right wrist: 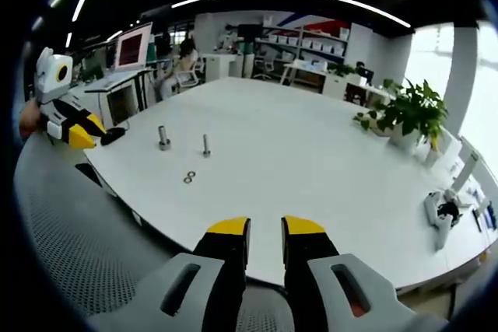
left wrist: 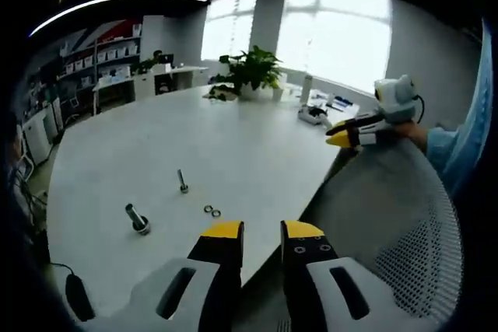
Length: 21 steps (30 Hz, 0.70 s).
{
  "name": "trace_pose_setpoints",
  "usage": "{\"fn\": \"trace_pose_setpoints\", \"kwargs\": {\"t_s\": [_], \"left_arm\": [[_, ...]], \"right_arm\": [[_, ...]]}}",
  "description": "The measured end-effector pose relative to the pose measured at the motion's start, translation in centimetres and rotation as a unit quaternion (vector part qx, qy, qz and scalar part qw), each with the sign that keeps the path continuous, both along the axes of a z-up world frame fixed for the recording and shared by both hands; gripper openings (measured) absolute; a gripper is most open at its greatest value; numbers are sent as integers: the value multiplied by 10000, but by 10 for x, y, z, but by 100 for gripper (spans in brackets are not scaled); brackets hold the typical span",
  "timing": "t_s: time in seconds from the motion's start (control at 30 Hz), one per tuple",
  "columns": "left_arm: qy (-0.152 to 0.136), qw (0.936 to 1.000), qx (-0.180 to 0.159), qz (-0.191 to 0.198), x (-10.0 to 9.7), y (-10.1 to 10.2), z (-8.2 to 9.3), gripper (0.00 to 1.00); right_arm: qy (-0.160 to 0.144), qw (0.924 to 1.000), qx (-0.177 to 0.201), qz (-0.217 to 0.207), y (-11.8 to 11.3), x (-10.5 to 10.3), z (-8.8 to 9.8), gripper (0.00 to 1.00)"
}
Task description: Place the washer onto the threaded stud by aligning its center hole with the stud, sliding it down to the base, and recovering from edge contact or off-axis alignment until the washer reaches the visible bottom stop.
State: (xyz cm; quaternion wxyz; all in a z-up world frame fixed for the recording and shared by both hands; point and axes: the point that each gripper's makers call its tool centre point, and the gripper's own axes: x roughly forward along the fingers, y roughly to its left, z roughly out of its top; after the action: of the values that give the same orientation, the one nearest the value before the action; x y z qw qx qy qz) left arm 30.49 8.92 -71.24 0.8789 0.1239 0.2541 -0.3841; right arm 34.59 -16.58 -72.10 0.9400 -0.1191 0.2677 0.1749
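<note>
Left gripper (left wrist: pixel 262 228) at the table's near edge, jaws parted by a narrow gap, nothing between them; yellow tips, black fingers, grey bodies. Right gripper (right wrist: pixel 265 227) same build, same narrow empty gap, also at the table edge, over the mesh chair back (right wrist: pixel 70 246).

In the left gripper view, right gripper (left wrist: pixel 340 134) entering from the right, held above the chair back (left wrist: pixel 397 215), with a light blue sleeve (left wrist: pixel 459 153) behind it. In the right gripper view, left gripper (right wrist: pixel 80 131) entering from the left.

Task parts, all on the white table (left wrist: pixel 233 145), well ahead of both grippers:
- Washers: two small metal rings (left wrist: pixel 212 211), lying flat, just beside each other, possibly touching; too small to tell. Same pair in the right gripper view (right wrist: pixel 189 178).
- Threaded stud: one thin metal pin (left wrist: pixel 182 181) standing upright on a small base, near the washers but apart. In the right gripper view (right wrist: pixel 206 145).
- Thicker metal cylinder: one (left wrist: pixel 138 219), upright or slightly tilted, beside the stud, apart from it. In the right gripper view (right wrist: pixel 164 138).

Count: 2 washers, 1 stud, 1 thicker cylinder. Neither washer on the stud.

Farther out: potted plant (left wrist: pixel 250 70) at the far end of the table, small white device (left wrist: pixel 313 114) near it. Plant again in the right gripper view (right wrist: pixel 412 114), white device (right wrist: pixel 437 211) near the table edge. Shelving and desks along the back wall, bright windows (left wrist: pixel 334 29).
</note>
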Motion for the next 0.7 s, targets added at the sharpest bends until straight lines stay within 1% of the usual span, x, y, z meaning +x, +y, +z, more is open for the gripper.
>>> {"fn": "trace_pose_setpoints", "kwargs": {"t_s": [0.03,0.07,0.1,0.13,0.17,0.2,0.23,0.27,0.3,0.33,0.4,0.47,0.5,0.53,0.57,0.6,0.63,0.67,0.7], "left_arm": [[-238,9994,229,-105,-1,2,-3,17],[-164,9995,243,-137,-6,1,-10,17],[-30,9999,81,-95,-8,0,-14,16],[280,9992,-266,-26,-13,-4,-16,15],[451,9977,-498,96,-12,-4,-15,14],[550,9955,-745,215,-9,-4,-12,15],[522,9951,-812,236,-7,-5,-10,15],[508,9950,-827,238,-5,-4,-9,15],[507,9954,-783,227,-4,-3,-10,15],[522,9953,-780,234,-4,-3,-11,15],[583,9949,-788,231,-7,-4,-13,15],[656,9945,-792,199,-9,-5,-15,14],[657,9943,-819,212,-9,-4,-14,14],[640,9942,-833,240,-8,-3,-13,14],[627,9941,-837,283,-7,-2,-13,14],[629,9939,-857,302,-6,-2,-12,14],[612,9939,-867,314,-6,-2,-12,14],[598,9940,-858,333,-5,-1,-12,14],[592,9940,-848,365,-3,0,-12,14]], "right_arm": [[9,10000,6,9,0,0,0,19],[20,10000,1,19,1,0,-1,19],[32,10000,-10,29,1,-1,-1,19],[46,10000,-36,60,1,-2,-2,19],[71,9999,-60,97,2,-3,-3,19],[110,9998,-76,169,3,-4,-4,19],[134,9997,-82,207,4,-4,-5,20],[371,9984,-191,375,6,-7,-11,21],[486,9976,-282,399,6,-9,-15,21],[501,9973,-338,409,7,-8,-16,21],[491,9972,-311,464,8,-9,-16,21],[576,9960,-385,572,10,-11,-18,21],[527,9962,-413,557,10,-11,-17,20],[255,9976,-386,520,11,-6,-9,19],[272,9973,-392,553,11,-7,-9,19],[378,9964,-421,627,12,-9,-12,19],[691,9926,-540,841,13,-16,-20,19],[800,9904,-606,952,13,-17,-22,20],[808,9889,-618,1081,15,-16,-21,21]]}}
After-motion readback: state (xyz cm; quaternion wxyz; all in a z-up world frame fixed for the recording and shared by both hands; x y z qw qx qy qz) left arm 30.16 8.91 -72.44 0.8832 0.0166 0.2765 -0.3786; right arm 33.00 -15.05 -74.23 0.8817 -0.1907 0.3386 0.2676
